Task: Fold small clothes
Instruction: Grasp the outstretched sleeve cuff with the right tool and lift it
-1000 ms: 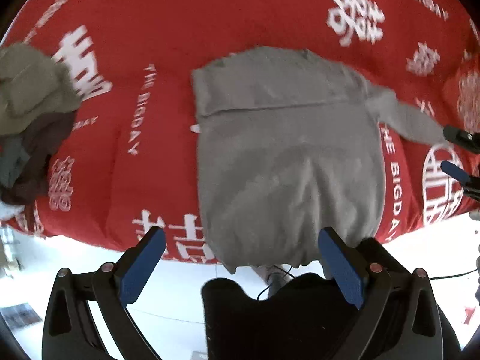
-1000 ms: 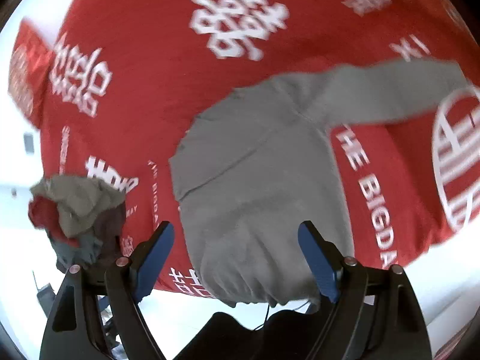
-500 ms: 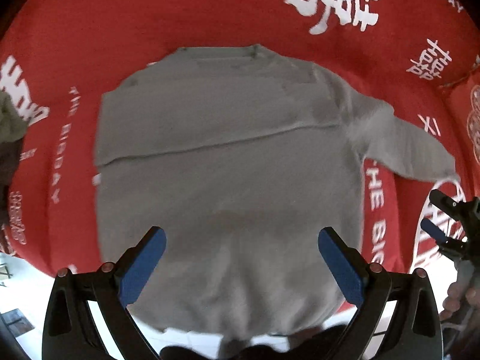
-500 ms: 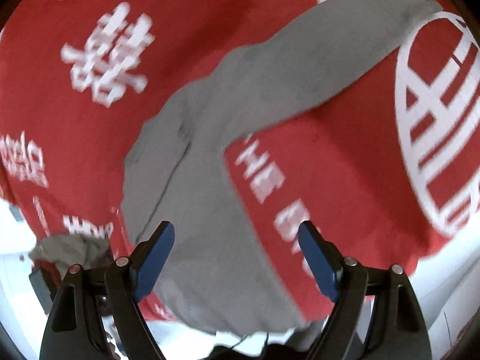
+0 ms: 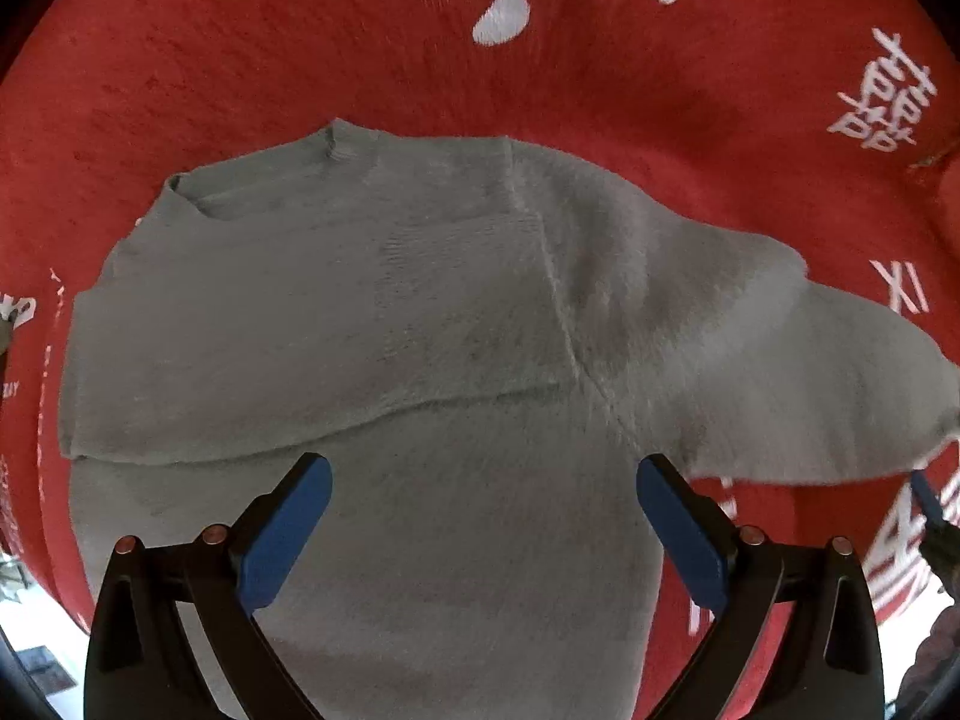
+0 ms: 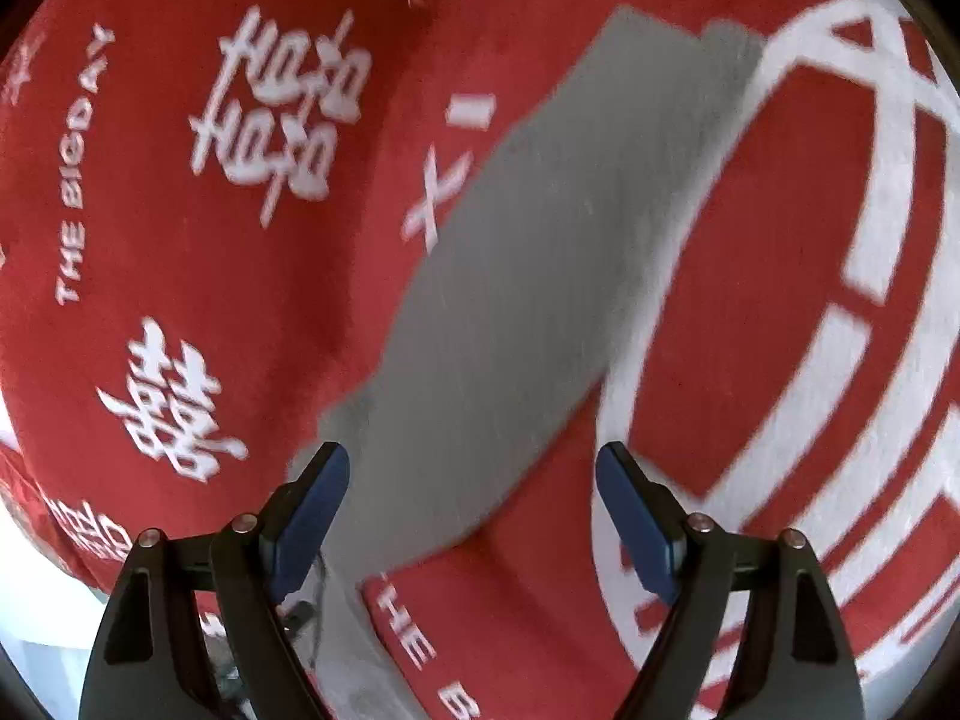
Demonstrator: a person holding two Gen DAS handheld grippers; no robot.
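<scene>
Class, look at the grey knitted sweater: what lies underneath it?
The grey knitted sweater lies spread on a red cloth with white lettering, which shows all around it. One folded-in part lies on the sweater's own body. Whatever print or surface sits directly beneath it is covered.

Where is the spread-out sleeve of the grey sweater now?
In the right wrist view, the sleeve lies flat on the red cloth, running diagonally beside the white circle print.
</scene>
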